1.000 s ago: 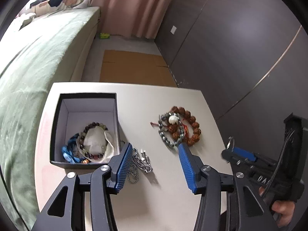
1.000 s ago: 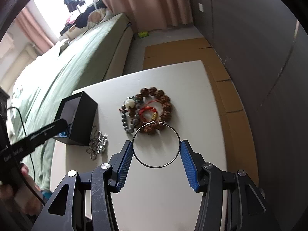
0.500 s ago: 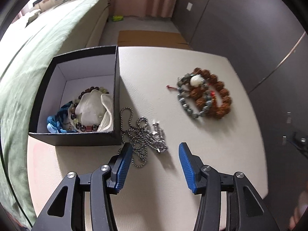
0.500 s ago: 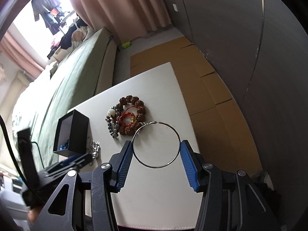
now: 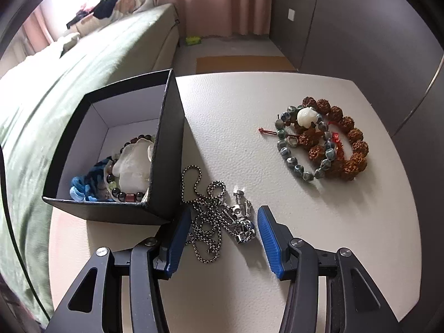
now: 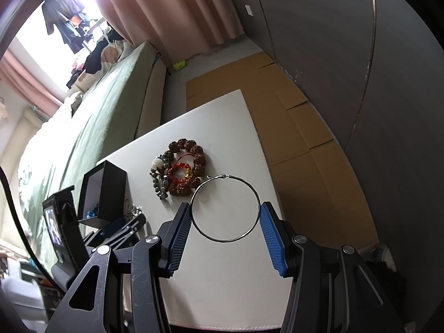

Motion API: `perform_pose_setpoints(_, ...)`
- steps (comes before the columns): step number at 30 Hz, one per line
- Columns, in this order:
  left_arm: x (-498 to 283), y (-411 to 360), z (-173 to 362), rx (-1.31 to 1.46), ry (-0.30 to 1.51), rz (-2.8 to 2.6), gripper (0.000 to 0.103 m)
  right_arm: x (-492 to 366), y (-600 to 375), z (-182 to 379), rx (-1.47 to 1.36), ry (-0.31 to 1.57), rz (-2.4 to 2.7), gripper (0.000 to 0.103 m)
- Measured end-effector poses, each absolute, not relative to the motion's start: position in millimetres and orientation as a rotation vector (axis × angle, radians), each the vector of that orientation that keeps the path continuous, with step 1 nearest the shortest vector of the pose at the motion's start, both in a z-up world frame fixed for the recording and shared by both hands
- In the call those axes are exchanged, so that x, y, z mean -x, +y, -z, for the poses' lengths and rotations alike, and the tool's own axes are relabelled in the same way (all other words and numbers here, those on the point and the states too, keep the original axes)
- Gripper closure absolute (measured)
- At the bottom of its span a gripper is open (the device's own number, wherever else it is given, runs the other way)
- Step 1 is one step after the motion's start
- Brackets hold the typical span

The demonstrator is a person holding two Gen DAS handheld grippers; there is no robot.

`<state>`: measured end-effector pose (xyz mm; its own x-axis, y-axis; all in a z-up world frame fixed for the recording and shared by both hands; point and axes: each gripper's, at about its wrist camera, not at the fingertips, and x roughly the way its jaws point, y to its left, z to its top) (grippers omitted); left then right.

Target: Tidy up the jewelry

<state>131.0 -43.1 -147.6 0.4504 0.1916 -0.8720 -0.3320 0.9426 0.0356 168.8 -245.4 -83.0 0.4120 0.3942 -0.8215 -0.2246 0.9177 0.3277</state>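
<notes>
A silver chain necklace (image 5: 215,216) lies on the white table (image 5: 305,249) beside the black open box (image 5: 166,149), which holds several bracelets (image 5: 125,172). My left gripper (image 5: 223,236) is open, low over the table, its blue pads on either side of the chain. A pile of bead bracelets (image 5: 322,141) lies to the right; it also shows in the right wrist view (image 6: 180,170). My right gripper (image 6: 225,226) holds a thin silver hoop (image 6: 225,208) between its pads, well above the table. The box (image 6: 102,194) and the left gripper (image 6: 125,227) show at its left.
A green bed (image 5: 69,77) runs along the table's left side. Cardboard sheets (image 6: 291,127) lie on the floor beyond and to the right of the table. A dark wardrobe wall (image 6: 360,55) stands on the right.
My left gripper has moved forward and down until its pads bracket the chain necklace. My right gripper has risen and pulled back with the hoop still held.
</notes>
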Motion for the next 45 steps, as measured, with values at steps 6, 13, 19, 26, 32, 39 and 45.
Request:
perform_pose_setpoints(6,-129.9,-29.3,146.5,0.195,1.06,-0.263,0.082,-169.0,-245.2,83.4,-0.175,1.08,-0.386,0.051)
perform_pose_setpoints(13,-121.6,-18.3,129.4,0.308,1.051,-0.138,0.096,-167.2,-238.6,80.5,-0.177,1.073,-0.398,0.051)
perform_pose_setpoints(19,-112.0,-18.0,97.2,0.332,0.988,-0.087,0.096,-164.9,-228.2,77.8,-0.179,1.068,-0.42,0.051)
perform_pose_setpoints(26,-103.7,-13.1,63.8,0.318,0.933,-0.083,0.096,-164.9,-223.1,76.4,-0.195,1.063,-0.433,0.051)
perform_pose_setpoints(32,-97.7,-8.9,9.8,0.283,0.845,-0.081,0.096,-165.0,-221.8,75.0,-0.208,1.063,-0.441,0.051)
perform_pose_setpoints(39,-93.7,-3.2,-50.5,0.231,0.751,-0.101,0.096,-163.9,-220.0,73.6,-0.211,1.058,-0.458,0.051)
perform_pose_setpoints(45,-90.8,6.3,-90.3,0.196,0.687,-0.134,0.096,-163.9,-217.9,70.6,-0.217,1.053,-0.472,0.051)
